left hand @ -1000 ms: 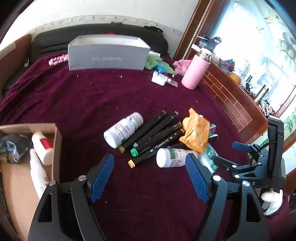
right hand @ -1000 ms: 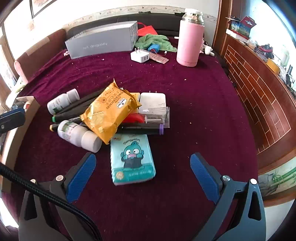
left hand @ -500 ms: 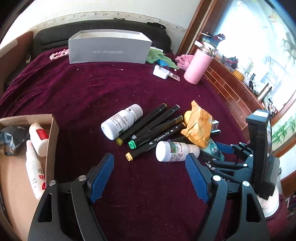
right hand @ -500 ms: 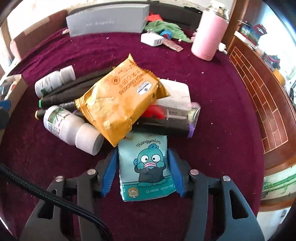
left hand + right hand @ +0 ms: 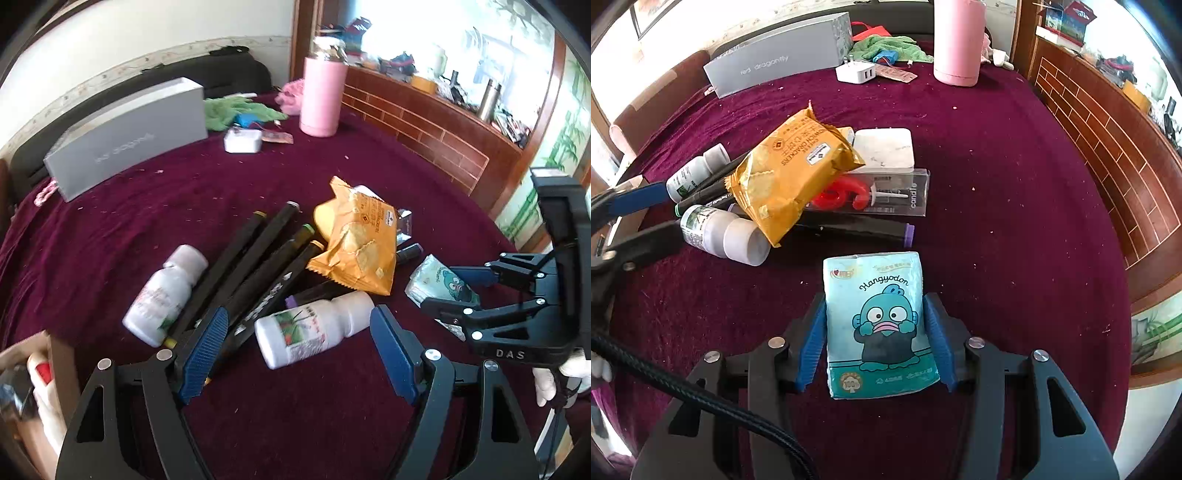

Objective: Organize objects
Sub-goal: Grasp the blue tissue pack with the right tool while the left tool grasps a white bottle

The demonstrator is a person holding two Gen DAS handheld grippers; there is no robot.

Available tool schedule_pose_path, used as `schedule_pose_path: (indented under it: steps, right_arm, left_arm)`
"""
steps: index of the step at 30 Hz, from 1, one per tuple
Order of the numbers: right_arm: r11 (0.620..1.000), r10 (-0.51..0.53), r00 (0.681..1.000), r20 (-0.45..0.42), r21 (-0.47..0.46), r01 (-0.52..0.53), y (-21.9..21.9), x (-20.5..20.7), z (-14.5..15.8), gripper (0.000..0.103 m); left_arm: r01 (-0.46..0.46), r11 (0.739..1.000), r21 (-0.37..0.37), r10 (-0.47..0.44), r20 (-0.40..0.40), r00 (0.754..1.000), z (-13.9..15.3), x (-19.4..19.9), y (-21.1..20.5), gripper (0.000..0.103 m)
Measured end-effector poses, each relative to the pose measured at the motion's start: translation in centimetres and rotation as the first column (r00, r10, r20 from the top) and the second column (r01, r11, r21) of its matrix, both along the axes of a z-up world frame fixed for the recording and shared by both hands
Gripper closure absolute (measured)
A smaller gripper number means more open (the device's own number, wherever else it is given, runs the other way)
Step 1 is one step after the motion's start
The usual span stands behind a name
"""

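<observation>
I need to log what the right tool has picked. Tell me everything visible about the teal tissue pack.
The tissue pack is a soft, flat plastic packet, teal and white, printed "Hangyodon" above a blue cartoon fish character. It looks sealed and slightly crumpled. It lies lengthwise between the right tool's blue pads, which press both long sides, over the maroon cloth. It sits apart from the purple-capped marker beyond it.

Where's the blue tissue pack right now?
The tissue pack sits low and centre in the right wrist view, clamped in the right tongs, just this side of the purple-capped marker.
</observation>
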State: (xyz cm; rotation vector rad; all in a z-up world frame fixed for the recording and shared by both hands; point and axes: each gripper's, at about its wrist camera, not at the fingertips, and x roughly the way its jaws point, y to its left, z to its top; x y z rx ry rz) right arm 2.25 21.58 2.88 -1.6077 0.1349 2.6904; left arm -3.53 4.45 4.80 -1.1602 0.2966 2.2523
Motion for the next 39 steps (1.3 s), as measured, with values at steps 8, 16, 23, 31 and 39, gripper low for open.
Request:
schedule_pose_path:
  steps: [8, 16, 23, 31, 39]
  right_arm:
    - [1.0, -0.008, 1.0, -0.023, -0.016, 0.007, 0.1, -0.1, -0.2, 0.049]
    - [0.996, -0.019, 0.999, -0.025, -0.09, 0.017, 1.2, 0.3, -0.1, 0.049]
    - [0.992, -0.037, 0.999, -0.034, -0.124, 0.033, 1.8, 0.8, -0.1, 0.049]
    - [0.992, -0.041, 0.998, -0.05, -0.124, 0.034, 1.7, 0.9, -0.1, 0.048]
    - [0.999, 0.029, 0.999, -0.045, -0.038, -0.031, -0.3, 0.6, -0.4, 0.022]
  left_arm:
    - [0.101, 0.994, -0.042, -0.096, 0.109, 0.989, -2.5, 1.0, 2.0, 0.029]
    - [0.191, 0.981, -0.016, -0.187, 0.135, 0.973, -1.7, 3.4, 2.9, 0.029]
    - [0.211, 0.969, -0.126, -0.206, 0.049, 0.977, -1.9, 3.3, 5.2, 0.029]
    - [0.263, 0.954, -0.142, -0.257, 0.062, 0.964, -3.2, 4.5, 6.1, 0.053]
    - [0.147, 0.987, -0.063, -0.14, 0.113, 0.984, -2.7, 4.5, 3.7, 0.075]
